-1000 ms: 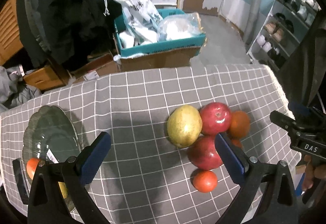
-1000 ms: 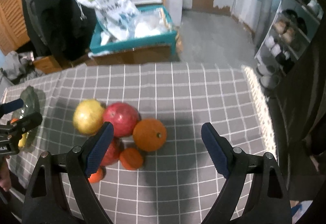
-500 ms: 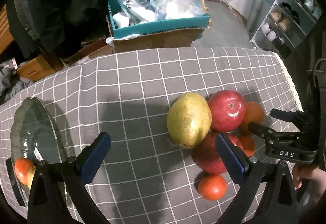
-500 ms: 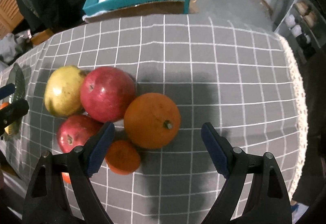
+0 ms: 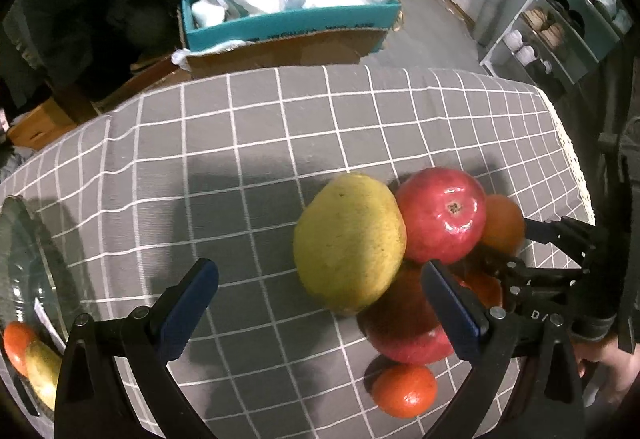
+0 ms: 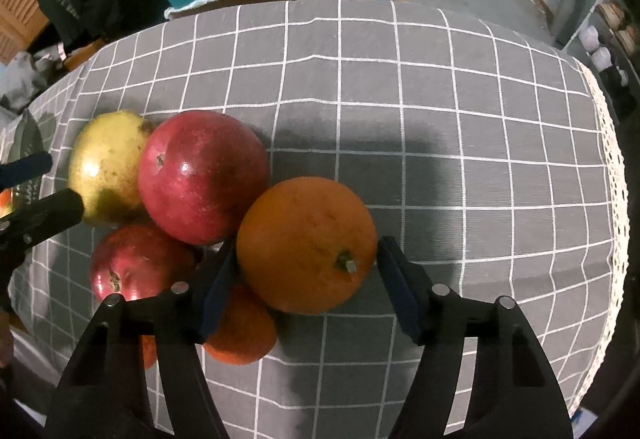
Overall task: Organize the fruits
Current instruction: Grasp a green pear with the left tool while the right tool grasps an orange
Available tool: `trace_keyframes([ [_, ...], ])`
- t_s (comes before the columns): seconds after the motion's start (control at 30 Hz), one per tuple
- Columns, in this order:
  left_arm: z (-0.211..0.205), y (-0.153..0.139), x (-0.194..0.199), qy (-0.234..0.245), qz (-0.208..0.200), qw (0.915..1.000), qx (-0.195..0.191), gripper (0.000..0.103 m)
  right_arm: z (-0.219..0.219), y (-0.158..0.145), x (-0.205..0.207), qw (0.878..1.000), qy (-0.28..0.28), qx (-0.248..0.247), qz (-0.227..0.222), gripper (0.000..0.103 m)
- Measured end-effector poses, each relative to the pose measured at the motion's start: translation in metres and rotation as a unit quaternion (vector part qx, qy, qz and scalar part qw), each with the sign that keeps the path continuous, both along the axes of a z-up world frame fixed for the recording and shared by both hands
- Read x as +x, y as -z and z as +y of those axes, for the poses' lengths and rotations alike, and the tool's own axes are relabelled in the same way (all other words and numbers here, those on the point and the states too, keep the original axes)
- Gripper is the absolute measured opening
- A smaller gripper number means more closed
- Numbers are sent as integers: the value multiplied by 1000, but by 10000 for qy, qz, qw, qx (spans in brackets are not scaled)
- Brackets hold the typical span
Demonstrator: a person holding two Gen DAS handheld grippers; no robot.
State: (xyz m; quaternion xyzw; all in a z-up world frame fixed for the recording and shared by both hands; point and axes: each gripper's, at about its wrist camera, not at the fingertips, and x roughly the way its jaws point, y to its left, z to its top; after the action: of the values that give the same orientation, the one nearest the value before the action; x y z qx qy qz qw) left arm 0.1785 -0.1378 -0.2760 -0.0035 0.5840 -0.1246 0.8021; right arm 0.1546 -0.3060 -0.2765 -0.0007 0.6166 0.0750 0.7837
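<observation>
On the grey checked cloth [image 6: 400,119] a cluster of fruit lies together: a yellow fruit [image 5: 348,243], two red ones [image 5: 440,215] [image 5: 404,327], a large orange [image 6: 306,243] and small tangerines [image 5: 404,391] [image 6: 240,335]. My right gripper [image 6: 306,255] points down over the large orange. Its jaws are closing, and both blue pads lie against the orange's sides. My left gripper [image 5: 318,271] stands open above the cloth, the yellow fruit showing between its fingers, untouched. A glass plate [image 5: 24,259] at the left edge holds a small orange fruit [image 5: 16,343] and a yellow one.
Beyond the table's far edge sits a teal and brown cardboard box [image 5: 288,23] full of bags. A shoe rack [image 5: 560,23] stands at the right. The cloth's lace hem [image 6: 612,179] marks the right table edge. A person's hand [image 5: 612,363] holds the right gripper.
Both grippers have come down closer to the fruit. The right gripper's jaws have narrowed from wide open onto the large orange. The left gripper stays open.
</observation>
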Motion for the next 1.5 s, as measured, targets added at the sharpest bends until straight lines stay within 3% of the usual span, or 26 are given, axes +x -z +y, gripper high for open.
trace_keyframes([
  [0.2,-5,14,6,44,217,9997,-45,102,4,-1,-2,9999,-2,-147,-62,63],
  [0.4,-5,26,12,44,345,9993,-125,101,-18,-10,-6,9987,456,-182,-159,63],
  [0.63,-9,34,16,152,430,9984,-345,80,-25,-17,-3,9978,587,-200,-249,63],
  [0.7,-14,31,15,263,382,9982,-390,67,-24,-18,-4,9977,589,-200,-262,63],
  [0.87,-22,26,10,386,225,9989,-101,67,-21,-20,-6,9977,555,-207,-326,63],
  [1.5,-12,-19,-18,381,-407,9984,-17,67,-6,-56,-15,9939,534,-165,-950,63],
])
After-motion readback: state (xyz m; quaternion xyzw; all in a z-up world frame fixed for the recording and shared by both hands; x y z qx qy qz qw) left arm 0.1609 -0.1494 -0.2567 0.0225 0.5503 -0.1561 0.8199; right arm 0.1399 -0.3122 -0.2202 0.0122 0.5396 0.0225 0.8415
